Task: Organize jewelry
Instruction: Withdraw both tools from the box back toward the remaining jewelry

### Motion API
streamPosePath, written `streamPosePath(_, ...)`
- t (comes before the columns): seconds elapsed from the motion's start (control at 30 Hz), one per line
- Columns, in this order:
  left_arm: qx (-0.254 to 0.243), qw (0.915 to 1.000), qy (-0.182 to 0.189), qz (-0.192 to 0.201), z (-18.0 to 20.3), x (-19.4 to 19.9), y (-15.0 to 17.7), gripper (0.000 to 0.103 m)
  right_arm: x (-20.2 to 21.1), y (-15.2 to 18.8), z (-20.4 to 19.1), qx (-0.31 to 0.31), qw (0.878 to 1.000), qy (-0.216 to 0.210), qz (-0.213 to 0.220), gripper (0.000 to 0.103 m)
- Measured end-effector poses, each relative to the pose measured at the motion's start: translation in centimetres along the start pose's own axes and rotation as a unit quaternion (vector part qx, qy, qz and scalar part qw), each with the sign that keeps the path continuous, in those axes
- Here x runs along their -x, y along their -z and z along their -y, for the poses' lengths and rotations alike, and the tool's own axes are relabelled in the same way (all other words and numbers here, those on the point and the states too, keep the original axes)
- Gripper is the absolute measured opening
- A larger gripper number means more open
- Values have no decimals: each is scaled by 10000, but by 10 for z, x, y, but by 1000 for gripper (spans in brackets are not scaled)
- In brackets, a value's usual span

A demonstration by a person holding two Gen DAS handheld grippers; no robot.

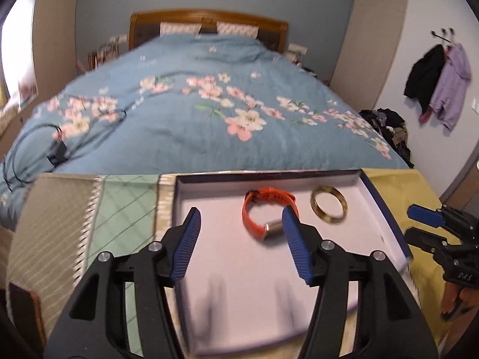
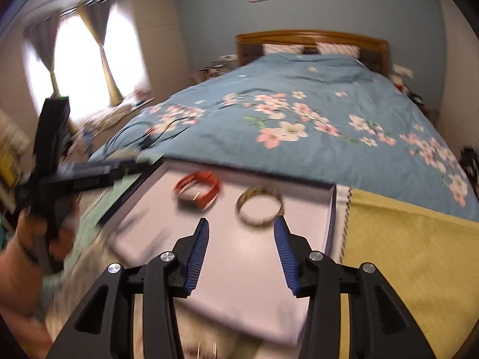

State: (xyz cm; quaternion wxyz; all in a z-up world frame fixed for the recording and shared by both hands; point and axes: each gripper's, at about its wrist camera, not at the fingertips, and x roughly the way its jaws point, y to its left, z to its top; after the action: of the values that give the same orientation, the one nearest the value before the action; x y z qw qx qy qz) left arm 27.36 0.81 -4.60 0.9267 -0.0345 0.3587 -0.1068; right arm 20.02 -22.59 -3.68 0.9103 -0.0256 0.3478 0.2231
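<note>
Your left gripper (image 1: 241,223) hangs over the near half of the tray (image 1: 386,206), jaws wide and holding nothing. The orange band (image 1: 254,209) lies inside the tray just beyond its right finger (image 1: 295,245), and the gold bangle (image 1: 328,205) lies flat to the right of the band, apart from it. Your right gripper (image 2: 241,229) also has its jaws spread wide and empty, over the tray (image 2: 330,227) with the bangle (image 2: 260,209) just ahead between the fingertips. The tray sits on a cloth (image 2: 404,263) at the foot of the bed (image 2: 299,101).
</note>
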Motion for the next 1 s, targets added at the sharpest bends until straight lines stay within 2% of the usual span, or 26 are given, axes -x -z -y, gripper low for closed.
streamPosePath(0.2, -218, 9992, 268, 198, 5, 59, 51, 59, 25, 56, -13, 177, 9992, -104, -336, 41)
streamPosePath(0.3, -272, 9988, 351, 181, 11, 73, 74, 60, 24, 74, -19, 210, 9980, -190, -573, 33)
streamPosePath(0.4, -326, 9987, 390, 103, 18, 81, 95, 61, 19, 85, -27, 330, 9967, -173, -724, 32)
streamPosePath(0.57, -282, 9984, 485, -8, 25, 87, 114, 61, 14, 88, -28, 319, 9963, -125, -786, 31)
streamPosePath(0.73, -247, 9982, 541, -12, 26, 91, 119, 62, 20, 92, -25, 195, 9969, -169, -747, 24)
streamPosePath(0.83, -260, 9981, 567, -9, 28, 92, 120, 62, 24, 93, -24, 99, 9974, -203, -685, 17)
streamPosePath(0.87, -273, 9980, 566, -15, 29, 92, 120, 62, 27, 93, -23, 55, 9975, -231, -662, 7)
streamPosePath(1.0, -348, 9975, 617, -53, 31, 96, 126, 62, 37, 89, -20, -155, 9977, -440, -489, 6)
